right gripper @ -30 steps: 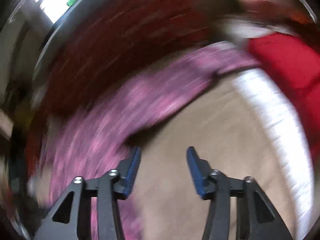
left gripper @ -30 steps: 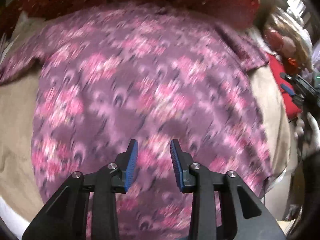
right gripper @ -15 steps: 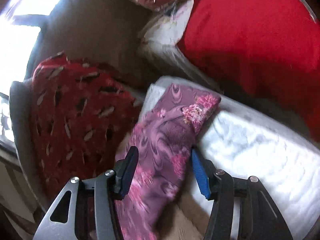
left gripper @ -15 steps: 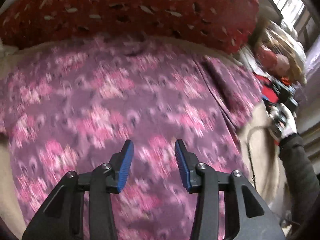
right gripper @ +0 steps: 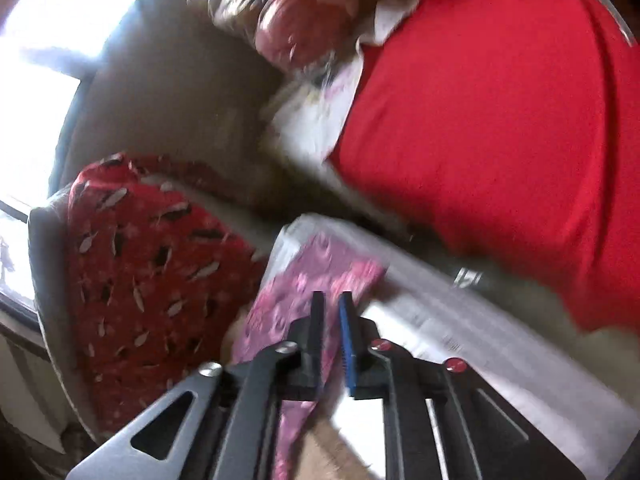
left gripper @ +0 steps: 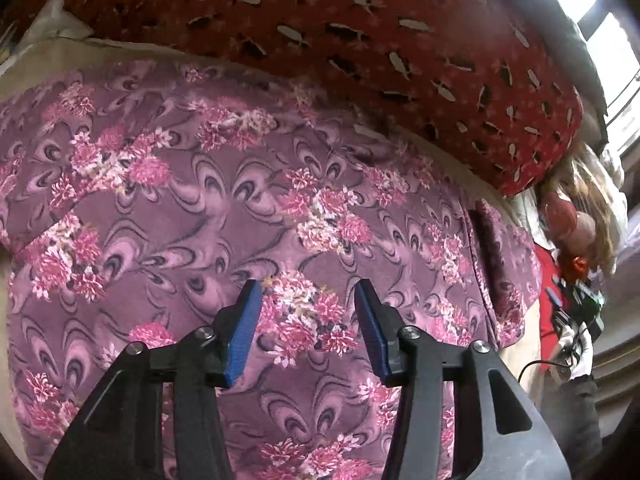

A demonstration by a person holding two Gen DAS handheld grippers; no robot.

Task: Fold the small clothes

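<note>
A purple floral shirt [left gripper: 224, 200] lies spread flat on a beige surface and fills the left wrist view. My left gripper [left gripper: 308, 304] is open and hovers just above the middle of the shirt, holding nothing. In the right wrist view my right gripper [right gripper: 331, 304] is shut on the shirt's right sleeve [right gripper: 320, 276], near the sleeve end. The right gripper also shows in the left wrist view [left gripper: 576, 304], far right, beside the sleeve.
A dark red patterned cushion [left gripper: 360, 40] lies along the far edge of the shirt and shows in the right wrist view [right gripper: 140, 272]. A bright red cushion [right gripper: 500, 120] and a bagged item [right gripper: 296, 16] lie beyond the sleeve. A white quilted cover [right gripper: 460, 320] is under the sleeve.
My right gripper has closed on the sleeve end it was straddling half a second ago. My left gripper has moved slightly forward over the shirt and stays open.
</note>
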